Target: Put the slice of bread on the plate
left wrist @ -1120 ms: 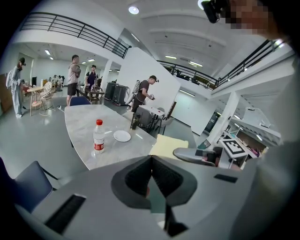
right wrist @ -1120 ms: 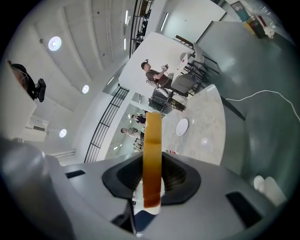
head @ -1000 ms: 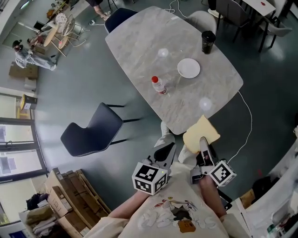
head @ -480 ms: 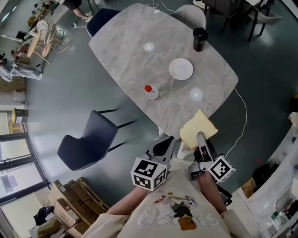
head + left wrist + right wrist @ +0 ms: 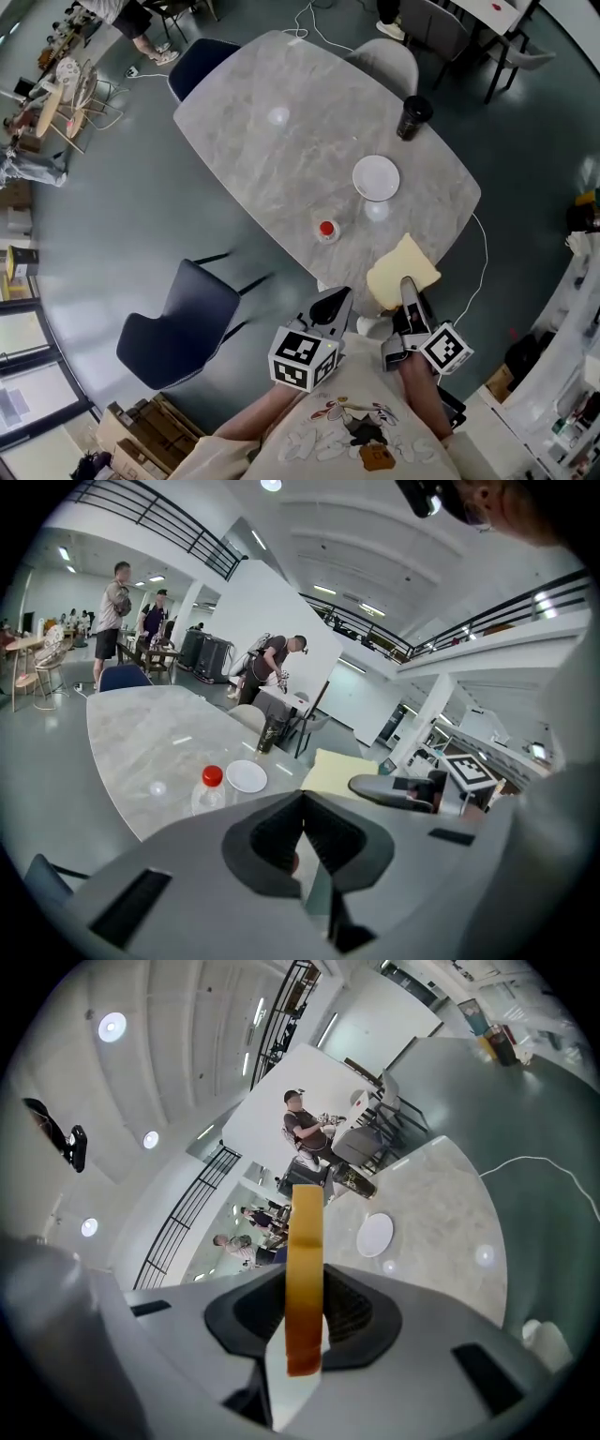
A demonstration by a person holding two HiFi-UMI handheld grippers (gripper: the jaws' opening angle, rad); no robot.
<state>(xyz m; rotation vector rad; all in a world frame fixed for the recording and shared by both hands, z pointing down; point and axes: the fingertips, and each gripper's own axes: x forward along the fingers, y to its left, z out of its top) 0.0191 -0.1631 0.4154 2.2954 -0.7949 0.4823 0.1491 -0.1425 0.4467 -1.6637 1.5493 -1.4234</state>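
Observation:
A pale yellow slice of bread (image 5: 401, 272) with a brown crust stands edge-on between the jaws of my right gripper (image 5: 407, 287), which is shut on it just off the table's near edge. The right gripper view shows the bread (image 5: 305, 1279) upright in the grip. The white plate (image 5: 376, 178) lies bare on the grey marble table (image 5: 281, 159), beyond the bread; the same plate (image 5: 375, 1236) shows past the slice, and it shows as a plate (image 5: 247, 776) in the left gripper view. My left gripper (image 5: 334, 306) is shut with nothing in it, left of the right one.
A clear bottle with a red cap (image 5: 326, 231) stands near the table's near edge, left of the plate. A dark cup (image 5: 413, 116) stands at the far right edge. A dark chair (image 5: 183, 314) sits on the floor at the left. A white cable (image 5: 483, 272) trails at the right.
Both grippers and the bread have come closer to the table's near edge, and the table with its plate now sits nearer in the head view. The grip on the bread is unchanged.

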